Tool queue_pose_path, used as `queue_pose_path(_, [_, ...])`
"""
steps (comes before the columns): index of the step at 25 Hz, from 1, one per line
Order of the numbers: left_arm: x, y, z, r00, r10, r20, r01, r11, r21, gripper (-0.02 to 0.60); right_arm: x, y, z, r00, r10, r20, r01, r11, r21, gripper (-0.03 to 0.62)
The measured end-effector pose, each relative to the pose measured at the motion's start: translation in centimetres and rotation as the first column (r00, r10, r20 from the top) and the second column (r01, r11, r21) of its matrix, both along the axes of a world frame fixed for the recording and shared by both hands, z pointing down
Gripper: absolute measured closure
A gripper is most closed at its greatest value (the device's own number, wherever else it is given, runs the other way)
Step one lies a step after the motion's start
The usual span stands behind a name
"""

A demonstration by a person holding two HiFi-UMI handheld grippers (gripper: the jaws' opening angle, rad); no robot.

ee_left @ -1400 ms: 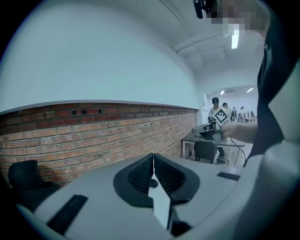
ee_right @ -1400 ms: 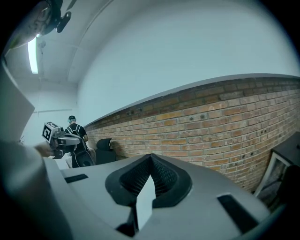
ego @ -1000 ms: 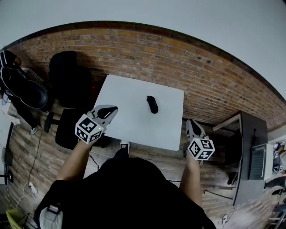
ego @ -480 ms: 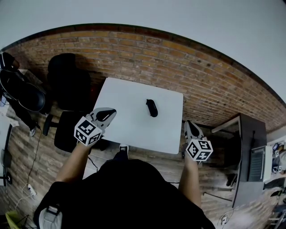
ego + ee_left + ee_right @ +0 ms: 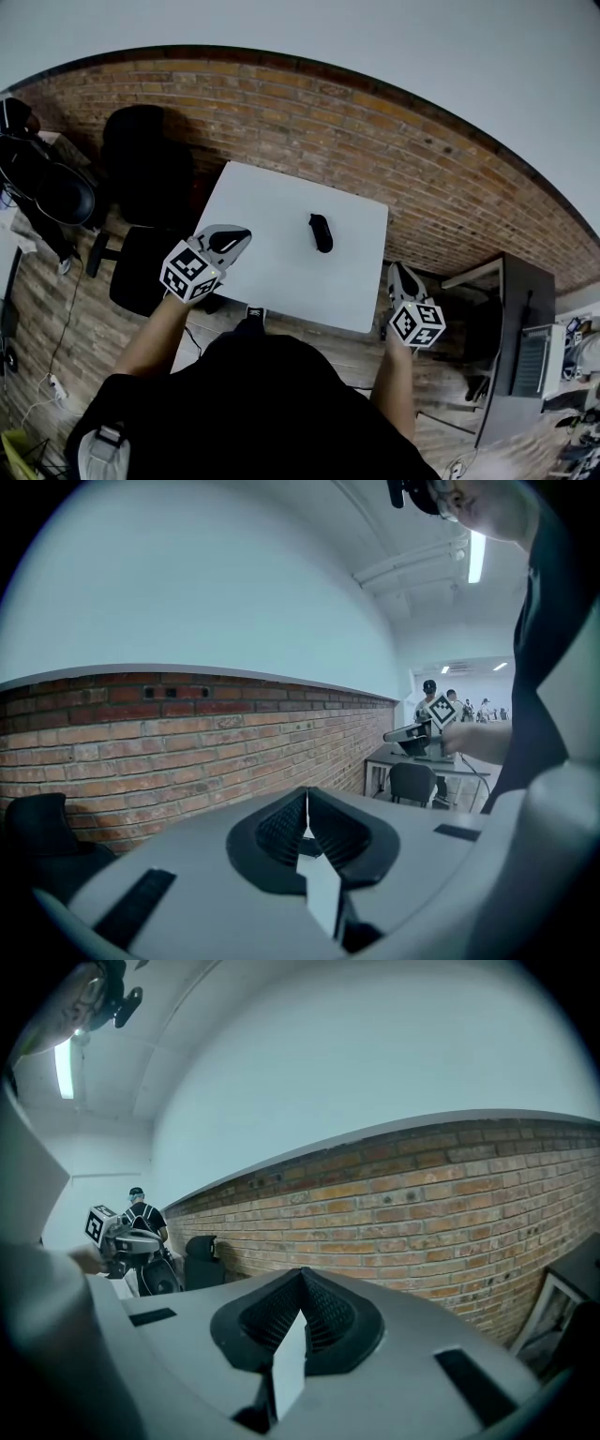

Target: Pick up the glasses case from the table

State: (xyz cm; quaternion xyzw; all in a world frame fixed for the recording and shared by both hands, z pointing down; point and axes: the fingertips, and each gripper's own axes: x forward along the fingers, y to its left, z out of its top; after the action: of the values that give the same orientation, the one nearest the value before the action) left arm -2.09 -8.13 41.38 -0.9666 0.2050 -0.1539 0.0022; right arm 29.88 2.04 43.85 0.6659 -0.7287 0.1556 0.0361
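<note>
The glasses case [image 5: 321,232] is a small black oblong lying alone on the white table [image 5: 272,253], right of the middle. My left gripper [image 5: 238,235] hovers over the table's left front corner, shut and empty, well left of the case. My right gripper [image 5: 401,272] is off the table's right front corner, also shut with nothing in it. In the left gripper view the jaws [image 5: 307,797] meet along one line; in the right gripper view the jaws [image 5: 302,1277] do the same. Neither gripper view shows the case.
A brick wall [image 5: 394,131] runs behind the table. Black chairs [image 5: 142,164] stand at the table's left, one [image 5: 141,272] by the front corner. A dark desk [image 5: 520,323] stands at the right. The floor is wooden planks.
Both grippers have drifted a little and sunk slightly near the table's front corners. Their jaws stay shut. The case lies where it was.
</note>
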Motion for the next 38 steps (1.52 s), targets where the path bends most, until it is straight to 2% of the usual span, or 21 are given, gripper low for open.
queue_pose_path(38, [1.3,-9.9,2.3,0.999,0.012,0.042,-0.010,0.999,-0.048,0.569,0.8,-10.0,2.6,1.000,-0.011,0.016,0.012,0.998,-0.067,0.579])
